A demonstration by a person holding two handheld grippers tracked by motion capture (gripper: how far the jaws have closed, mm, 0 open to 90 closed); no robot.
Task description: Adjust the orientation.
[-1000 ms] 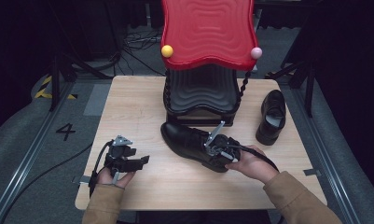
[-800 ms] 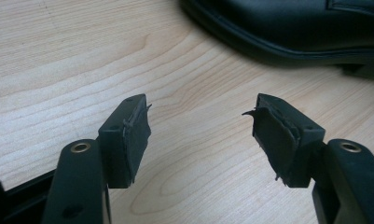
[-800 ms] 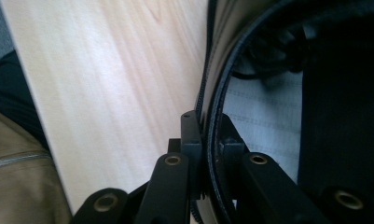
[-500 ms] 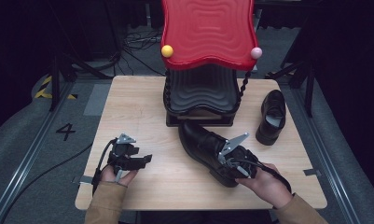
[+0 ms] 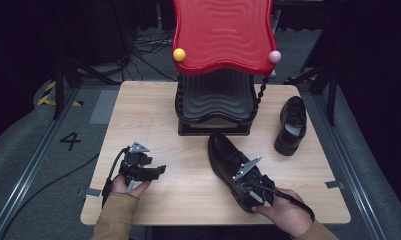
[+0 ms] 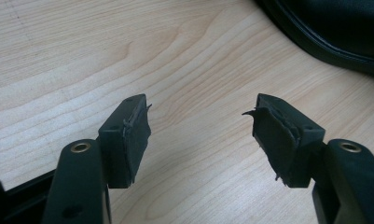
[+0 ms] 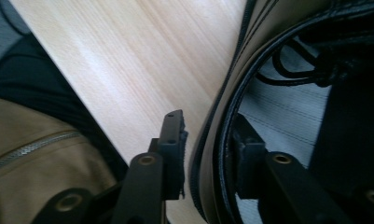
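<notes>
A black leather shoe point(image 5: 227, 159) lies on the wooden table point(image 5: 153, 125), its toe toward the stand and its heel near the front edge. My right gripper point(image 5: 249, 192) sits at the heel, one jaw inside the shoe point(image 7: 287, 107) and one outside, with the heel rim between them. The jaws have just been opening, and in the right gripper view point(image 7: 205, 135) a gap shows between the outer pad and the leather. My left gripper point(image 5: 157, 170) rests low over bare table at the front left, open and empty point(image 6: 201, 126). The shoe's side point(image 6: 334, 28) is at that view's top right.
A second black shoe point(image 5: 291, 124) stands at the table's right side. A black ribbed stand point(image 5: 215, 100) with a red wavy top point(image 5: 223, 35) occupies the back middle. A tan sleeve point(image 7: 31, 140) hangs past the table's front edge.
The shoe has swung round and shifted right, so its toe now points at the stand. My right hand went with it toward the front edge, and its jaws have parted. The left gripper stayed put.
</notes>
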